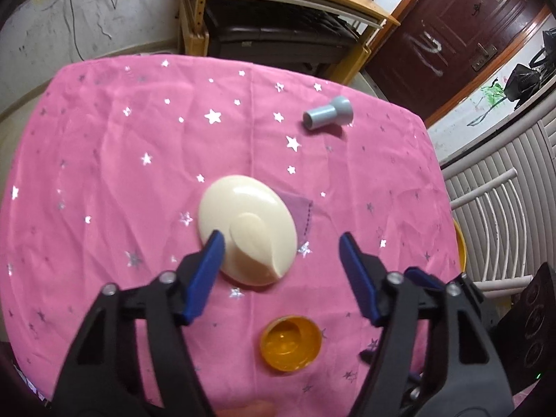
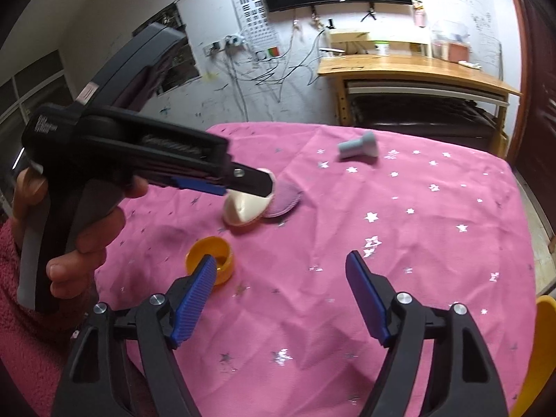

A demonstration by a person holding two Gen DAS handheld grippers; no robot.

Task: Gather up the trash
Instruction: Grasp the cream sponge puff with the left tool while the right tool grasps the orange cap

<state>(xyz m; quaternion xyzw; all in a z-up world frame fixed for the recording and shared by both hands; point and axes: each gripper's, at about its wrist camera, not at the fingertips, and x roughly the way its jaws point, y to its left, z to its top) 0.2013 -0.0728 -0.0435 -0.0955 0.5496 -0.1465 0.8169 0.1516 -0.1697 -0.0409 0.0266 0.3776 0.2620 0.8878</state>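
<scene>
Over the cream dome [image 1: 247, 231] our left gripper [image 1: 280, 243] gapes empty; we centre before closing. Right gripper [image 2: 280, 267] waits open, empty.

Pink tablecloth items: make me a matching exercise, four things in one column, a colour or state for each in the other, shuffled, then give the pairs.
Things
1. dome-shaped shell
2. small round cup
3. funnel-shaped piece
4. fabric patch

Descriptions
A. grey-blue, lying on its side near the far edge of the table
B. cream, rounded side up, left gripper open over it
C. orange, open side up
D. purple, flat, partly tucked under the cream piece

Pairs: 1-B, 2-C, 3-A, 4-D
</scene>
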